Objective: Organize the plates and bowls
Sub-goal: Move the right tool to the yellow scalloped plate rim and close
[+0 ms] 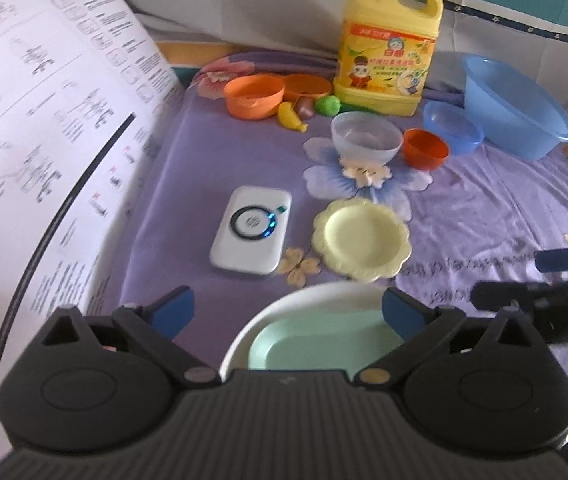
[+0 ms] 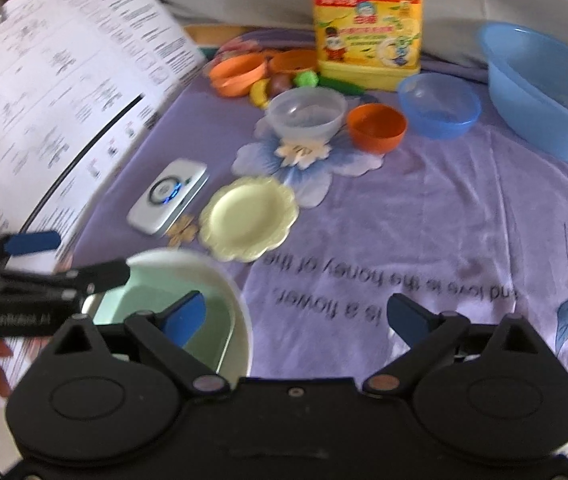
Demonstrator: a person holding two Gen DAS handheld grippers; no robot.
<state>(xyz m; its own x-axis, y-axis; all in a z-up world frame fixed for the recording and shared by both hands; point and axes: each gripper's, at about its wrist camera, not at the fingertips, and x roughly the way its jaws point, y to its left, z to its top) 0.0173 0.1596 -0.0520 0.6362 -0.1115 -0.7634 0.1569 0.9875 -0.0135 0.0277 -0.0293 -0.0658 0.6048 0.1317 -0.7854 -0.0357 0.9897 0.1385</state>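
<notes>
A mint green plate (image 1: pixel 316 340) lies inside a white plate (image 1: pixel 268 312) on the purple cloth, right below my left gripper (image 1: pixel 288 314), which is open with its blue pads apart above them. In the right wrist view the same green plate (image 2: pixel 152 284) and white plate (image 2: pixel 240 304) sit at lower left. My right gripper (image 2: pixel 296 316) is open over bare cloth beside them. A yellow scalloped plate (image 1: pixel 360 240) lies just beyond. Farther back stand a clear bowl (image 1: pixel 366 136), a small orange bowl (image 1: pixel 426 148) and a blue bowl (image 1: pixel 452 126).
A blue basin (image 1: pixel 516 104) sits at the back right, next to a yellow detergent jug (image 1: pixel 388 52). Two orange bowls (image 1: pixel 254 94) and toy fruit (image 1: pixel 292 120) lie behind. A white device (image 1: pixel 250 236) rests left of the yellow plate. A printed paper sheet (image 1: pixel 44 120) covers the left.
</notes>
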